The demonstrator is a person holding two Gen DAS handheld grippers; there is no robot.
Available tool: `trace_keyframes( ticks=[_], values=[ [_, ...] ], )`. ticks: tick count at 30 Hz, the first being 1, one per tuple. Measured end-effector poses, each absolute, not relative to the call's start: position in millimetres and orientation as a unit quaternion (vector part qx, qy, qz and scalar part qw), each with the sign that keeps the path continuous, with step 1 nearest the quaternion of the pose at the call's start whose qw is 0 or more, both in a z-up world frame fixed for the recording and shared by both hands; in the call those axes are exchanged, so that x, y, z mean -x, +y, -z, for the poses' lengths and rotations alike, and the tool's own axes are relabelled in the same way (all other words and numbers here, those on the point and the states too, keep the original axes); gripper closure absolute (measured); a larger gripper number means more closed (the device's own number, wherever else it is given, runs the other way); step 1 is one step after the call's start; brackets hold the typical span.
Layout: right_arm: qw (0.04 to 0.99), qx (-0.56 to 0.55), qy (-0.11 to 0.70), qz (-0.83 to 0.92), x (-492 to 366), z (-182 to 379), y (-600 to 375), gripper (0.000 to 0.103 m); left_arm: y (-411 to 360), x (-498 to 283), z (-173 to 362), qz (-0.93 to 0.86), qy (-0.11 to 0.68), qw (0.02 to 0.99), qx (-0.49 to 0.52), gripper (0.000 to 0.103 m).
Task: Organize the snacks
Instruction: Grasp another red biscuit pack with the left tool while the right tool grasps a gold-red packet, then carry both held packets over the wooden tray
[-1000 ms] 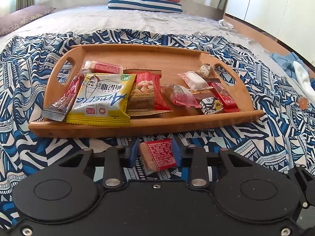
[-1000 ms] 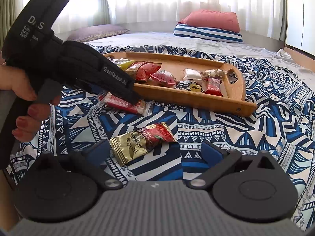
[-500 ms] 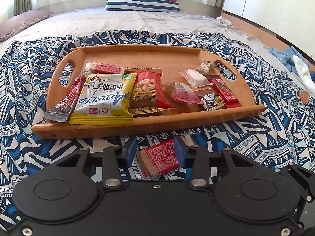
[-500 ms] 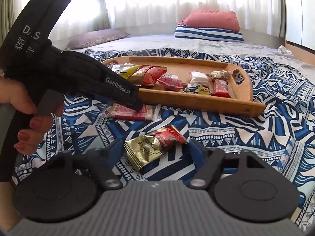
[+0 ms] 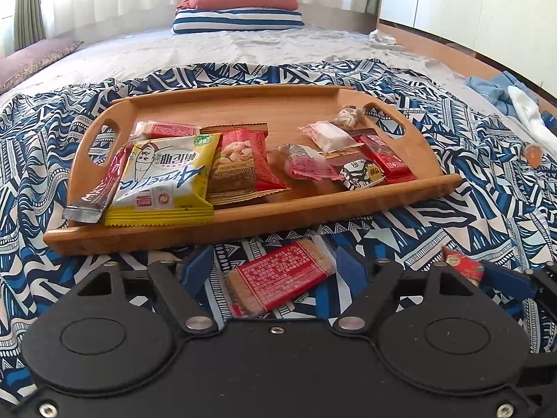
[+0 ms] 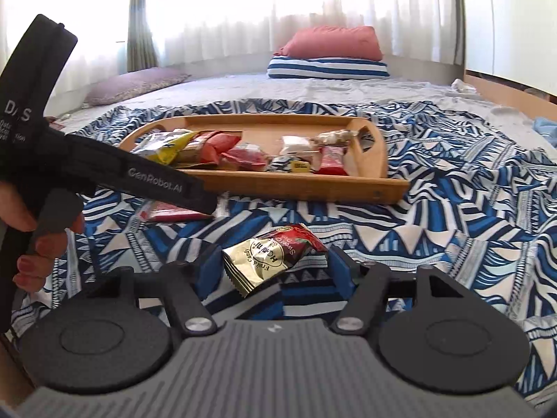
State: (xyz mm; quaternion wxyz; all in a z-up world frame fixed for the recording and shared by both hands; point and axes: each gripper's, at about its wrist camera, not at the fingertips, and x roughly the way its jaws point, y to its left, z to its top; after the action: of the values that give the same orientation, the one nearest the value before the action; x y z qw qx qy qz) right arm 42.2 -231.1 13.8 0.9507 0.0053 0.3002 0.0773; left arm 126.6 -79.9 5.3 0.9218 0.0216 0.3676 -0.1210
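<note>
A wooden tray (image 5: 243,223) on the patterned blanket holds several snack packets, among them a yellow bag (image 5: 163,177). My left gripper (image 5: 275,268) hangs just in front of the tray with its jaws opening. A red cracker packet (image 5: 282,275) lies flat on the blanket between them, clear of both pads. In the right wrist view that packet (image 6: 167,214) shows partly under the left gripper's tip. My right gripper (image 6: 275,271) is shut on a gold and red candy packet (image 6: 271,257), one pad at each end. The candy packet (image 5: 463,266) also peeks in at the left wrist view's lower right.
The blue and white blanket (image 5: 452,216) covers the near half of a bed. Stacked pillows (image 5: 240,10) lie at the far end, a purple one (image 6: 135,83) at the left. Loose clothes (image 5: 515,101) sit by the right edge. A hand (image 6: 34,244) holds the left gripper's handle.
The left jaws have spread wide and let go of the red cracker packet, which now lies on the blanket. The right jaws have closed from wide open onto the candy packet.
</note>
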Motion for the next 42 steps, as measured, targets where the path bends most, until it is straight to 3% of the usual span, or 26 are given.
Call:
trace_keyframes(
  ticks=[4,9,14,19,42],
  values=[
    [0.956,0.002,0.290,-0.043,-41,-13,-237,0.034,-87,-128,0,0.120,0.368,0.922,-0.014,0.019],
    [0.960,0.016,0.279,-0.009,-41,-12,-242,0.033,-96,-126,6,0.109,0.362,0.925,-0.029,0.017],
    [0.960,0.021,0.280,-0.001,-41,-9,-245,0.032,-99,-125,7,0.113,0.360,0.925,-0.031,0.022],
    [0.960,0.018,0.280,-0.002,-43,-8,-243,0.032,-97,-122,4,0.112,0.356,0.927,-0.033,0.037],
    [0.964,0.026,0.264,-0.013,-50,-28,-234,0.032,-82,-102,-28,0.113,0.331,0.936,-0.047,0.040]
  ],
)
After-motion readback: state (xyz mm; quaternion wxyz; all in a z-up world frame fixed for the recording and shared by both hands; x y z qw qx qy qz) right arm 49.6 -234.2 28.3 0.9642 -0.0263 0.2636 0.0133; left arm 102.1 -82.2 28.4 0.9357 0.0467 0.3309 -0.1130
